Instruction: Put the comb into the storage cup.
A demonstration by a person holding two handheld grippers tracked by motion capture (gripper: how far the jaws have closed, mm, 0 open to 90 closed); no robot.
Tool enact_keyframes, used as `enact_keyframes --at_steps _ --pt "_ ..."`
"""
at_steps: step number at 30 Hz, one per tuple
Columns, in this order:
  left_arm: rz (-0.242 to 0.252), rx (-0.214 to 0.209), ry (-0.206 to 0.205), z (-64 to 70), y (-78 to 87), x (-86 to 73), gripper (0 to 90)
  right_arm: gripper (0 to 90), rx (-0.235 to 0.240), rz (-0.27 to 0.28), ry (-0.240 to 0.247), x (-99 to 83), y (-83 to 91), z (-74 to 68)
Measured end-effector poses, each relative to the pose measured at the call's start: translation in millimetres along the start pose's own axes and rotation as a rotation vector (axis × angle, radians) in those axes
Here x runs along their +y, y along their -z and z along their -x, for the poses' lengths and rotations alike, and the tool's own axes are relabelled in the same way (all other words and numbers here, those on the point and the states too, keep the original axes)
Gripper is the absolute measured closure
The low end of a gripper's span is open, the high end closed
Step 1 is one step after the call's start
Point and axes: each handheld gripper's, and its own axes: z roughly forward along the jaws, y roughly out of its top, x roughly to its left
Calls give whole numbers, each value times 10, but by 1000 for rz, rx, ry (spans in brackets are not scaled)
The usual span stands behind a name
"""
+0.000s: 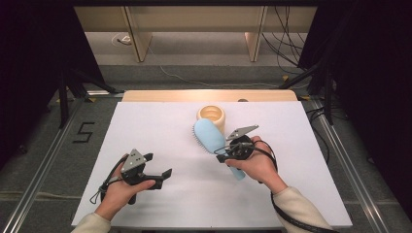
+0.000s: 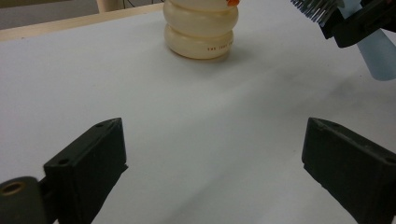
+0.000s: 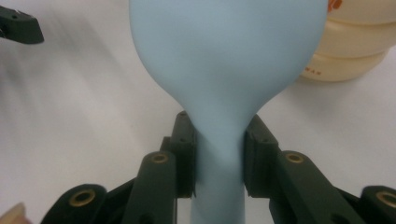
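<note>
Right tongs (image 3: pixel 219 161) round blue hairbrush (image 3: pixel 224 60) (neck)

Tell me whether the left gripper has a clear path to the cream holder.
Probably yes. The left gripper is open, and bare white table lies between its jaws and the holder. The brush, held in the right gripper, sits off to one side, not across that path.
</note>
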Motion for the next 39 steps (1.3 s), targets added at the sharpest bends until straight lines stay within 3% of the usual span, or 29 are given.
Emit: enact_keyframes --at_steps 5,6,13,20,31,39 --pt "7 -13 19 25 -10 11 71 705 6 52 -25 15 -4 -32" --pt "8 -22 22 41 -17 14 72 705 10 82 -33 22 -10 -44" --pt "12 -81 52 172 -69 46 84 705 20 157 -51 47 -14 -98" --pt "45 -140 132 299 -128 114 81 705 48 235 -80 63 -48 -166" --pt "59 -195 129 556 -284 167 50 705 65 292 -83 90 -91 -294" --pt "40 -241 131 753 -449 195 45 705 66 321 -79 106 -105 -365"
